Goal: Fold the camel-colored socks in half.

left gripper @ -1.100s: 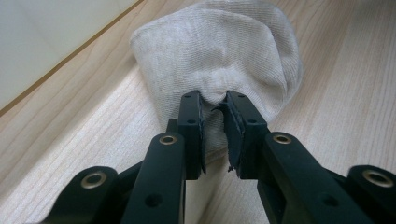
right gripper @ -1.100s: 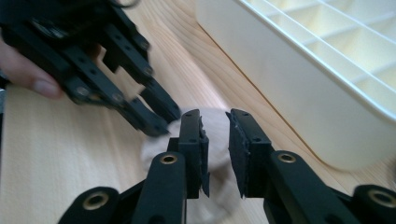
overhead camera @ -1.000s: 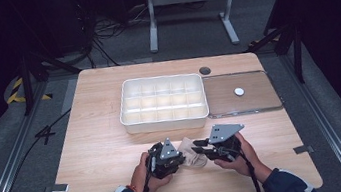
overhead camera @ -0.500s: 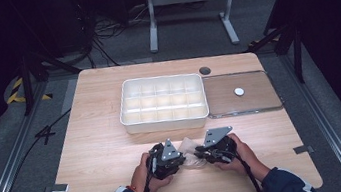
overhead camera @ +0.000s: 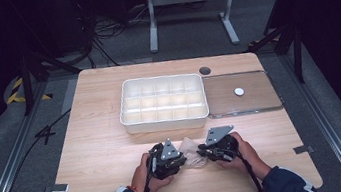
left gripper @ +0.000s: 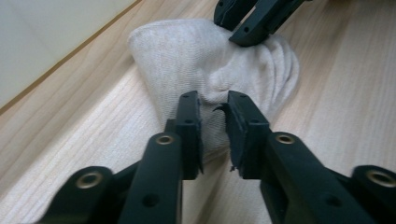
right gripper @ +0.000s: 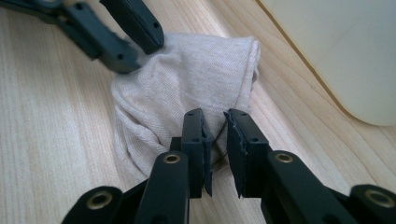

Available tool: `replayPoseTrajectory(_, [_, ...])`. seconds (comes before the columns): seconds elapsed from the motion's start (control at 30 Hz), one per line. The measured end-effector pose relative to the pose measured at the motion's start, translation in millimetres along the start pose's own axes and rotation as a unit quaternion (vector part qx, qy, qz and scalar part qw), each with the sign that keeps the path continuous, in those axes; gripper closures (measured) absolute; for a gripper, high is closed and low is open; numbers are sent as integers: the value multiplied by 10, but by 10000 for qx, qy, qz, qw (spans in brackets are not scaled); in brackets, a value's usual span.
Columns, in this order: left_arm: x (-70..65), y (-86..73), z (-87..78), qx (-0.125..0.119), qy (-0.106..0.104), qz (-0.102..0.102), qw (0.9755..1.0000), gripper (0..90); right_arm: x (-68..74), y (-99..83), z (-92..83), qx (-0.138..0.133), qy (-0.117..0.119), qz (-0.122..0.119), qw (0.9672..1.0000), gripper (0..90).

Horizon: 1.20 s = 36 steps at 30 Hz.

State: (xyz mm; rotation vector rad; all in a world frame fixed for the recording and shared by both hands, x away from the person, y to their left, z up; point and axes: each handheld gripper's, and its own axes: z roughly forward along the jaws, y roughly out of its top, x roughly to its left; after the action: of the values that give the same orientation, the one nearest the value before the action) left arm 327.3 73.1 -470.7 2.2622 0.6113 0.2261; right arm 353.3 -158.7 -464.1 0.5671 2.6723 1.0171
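Observation:
A bunched beige cloth (overhead camera: 190,149) lies on the wooden table (overhead camera: 105,150) near its front edge, between my two grippers. My left gripper (overhead camera: 184,158) points at it from the left. Its jaws have just been opening, and in the left gripper view (left gripper: 215,105) a puckered fold of the cloth (left gripper: 196,60) sits in the narrow gap between them. My right gripper (overhead camera: 202,153) comes from the right, and its jaws (right gripper: 215,122) are shut on the cloth's (right gripper: 187,79) near edge. Each gripper view shows the other gripper's jaws at the cloth's far side.
A white compartment tray (overhead camera: 165,123) stands mid-table beyond the cloth, its wall close by in both gripper views. Right of it lies a clear flat lid (overhead camera: 260,101) with a small white disc (overhead camera: 239,91) on it. Beyond the tray is a dark round hole (overhead camera: 205,70).
My right gripper has come down and slightly left toward the table with the cloth. The left gripper has stayed in place.

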Motion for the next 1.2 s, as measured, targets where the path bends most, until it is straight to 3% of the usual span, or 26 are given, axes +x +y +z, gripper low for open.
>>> replayPoseTrajectory(0.07, [9,21,-77,-115,51,-87,9999,675,-3,-6,1,-13,8,9,10000,773])
replayPoseTrajectory(0.17, [73,38,-205,-424,22,-405,9983,657,3,-14,1,-29,-1,10,10000,774])
replayPoseTrajectory(0.2, [73,38,-205,-424,22,-405,9983,650,3,-14,1,-29,-1,10,10000,774])
replayPoseTrajectory(0.23, [118,29,-227,-468,-4,-575,9972,650,-2,-18,1,-33,-14,-9,10000,774])
replayPoseTrajectory(0.4, [201,-31,-97,-163,93,-729,9972,561,-20,-45,3,-127,38,19,9999,774])
replayPoseTrajectory(0.5, [212,-54,-16,-70,151,-903,9958,474,-18,-43,3,-125,38,-51,9999,774])
replayPoseTrajectory(0.7, [225,-54,61,-51,26,-962,9953,440,-6,-48,-1,-126,5,-107,9999,774])
replayPoseTrajectory(0.97, [208,-44,74,-32,105,-935,9956,446,-9,-28,-20,-111,-99,-80,9999,734])
replayPoseTrajectory(1.07, [198,-37,75,1,81,-879,9961,471,-5,13,-98,-350,-89,49,9993,746])
replayPoseTrajectory(1.2, [197,-35,78,11,65,-853,9963,482,56,97,-144,-702,-141,42,9974,757])
